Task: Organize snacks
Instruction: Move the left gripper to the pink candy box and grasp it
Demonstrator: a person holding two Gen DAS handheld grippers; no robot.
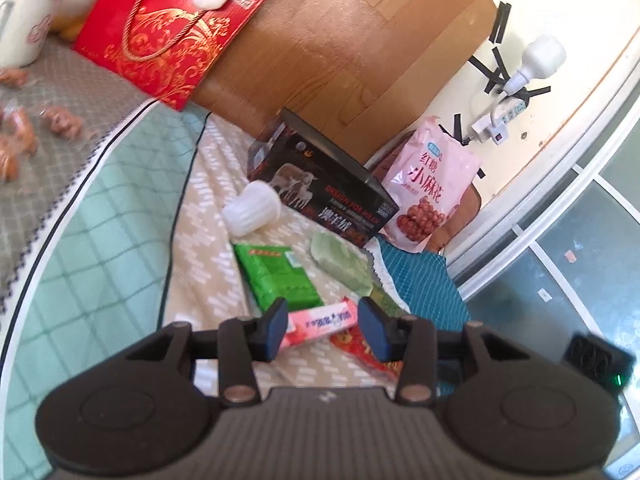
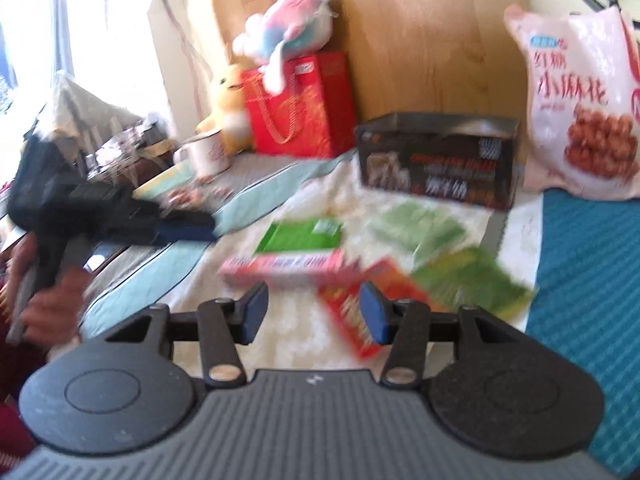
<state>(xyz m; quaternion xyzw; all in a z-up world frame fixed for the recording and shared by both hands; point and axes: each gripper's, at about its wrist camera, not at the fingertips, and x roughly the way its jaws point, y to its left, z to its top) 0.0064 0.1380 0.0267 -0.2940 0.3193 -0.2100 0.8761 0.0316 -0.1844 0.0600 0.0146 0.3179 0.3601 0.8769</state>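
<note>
Right now my left gripper (image 1: 323, 328) hangs with jaws apart, gripping nothing, the pink snack box (image 1: 318, 322) lying on the cream cloth (image 1: 208, 216) just beyond its fingertips. My right gripper (image 2: 314, 312) is likewise parted and empty, the red packet (image 2: 352, 316) beneath it.

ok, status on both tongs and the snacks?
Left tongs open over pink pack. Right tongs open, empty. Snacks loose by black box. Nothing blocking.
</note>
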